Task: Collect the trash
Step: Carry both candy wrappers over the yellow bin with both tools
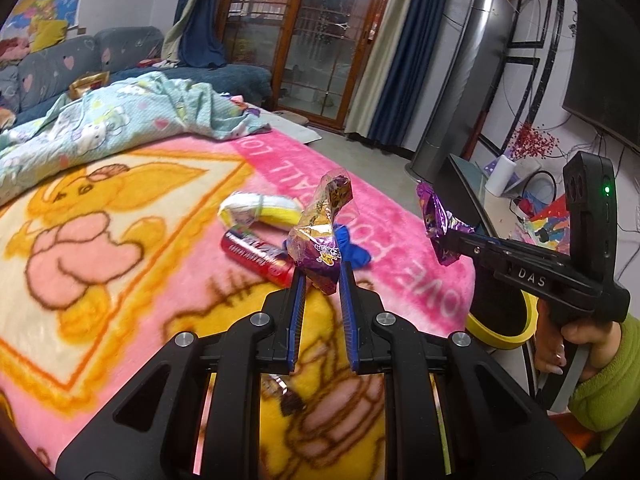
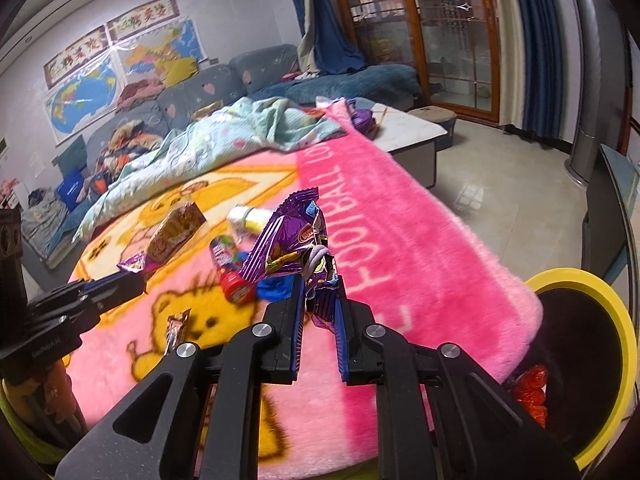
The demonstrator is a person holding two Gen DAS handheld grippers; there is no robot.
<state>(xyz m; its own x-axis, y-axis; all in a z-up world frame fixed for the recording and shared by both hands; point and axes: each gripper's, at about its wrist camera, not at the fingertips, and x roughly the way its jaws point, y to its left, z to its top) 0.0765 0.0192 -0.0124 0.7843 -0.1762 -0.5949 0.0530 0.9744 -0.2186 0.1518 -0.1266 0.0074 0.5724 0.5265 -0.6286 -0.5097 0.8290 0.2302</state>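
Note:
My left gripper (image 1: 323,270) is shut on a clear-and-purple snack wrapper (image 1: 320,232) and holds it above the pink blanket (image 1: 120,280); it also shows in the right wrist view (image 2: 138,280) with the wrapper (image 2: 172,238). My right gripper (image 2: 319,286) is shut on a crumpled purple foil wrapper (image 2: 288,244), also seen in the left wrist view (image 1: 438,224). On the blanket lie a red tube (image 1: 256,256), a white-and-yellow packet (image 1: 260,208), a blue scrap (image 1: 352,246) and a small candy wrapper (image 2: 176,328). A yellow-rimmed bin (image 2: 592,288) stands at the bed's right edge.
A crumpled light-blue quilt (image 1: 120,120) covers the far part of the bed. A sofa (image 2: 200,92) with clothes is behind. Tiled floor (image 2: 500,200), a low table (image 2: 412,128) and a TV stand (image 1: 480,176) lie to the right.

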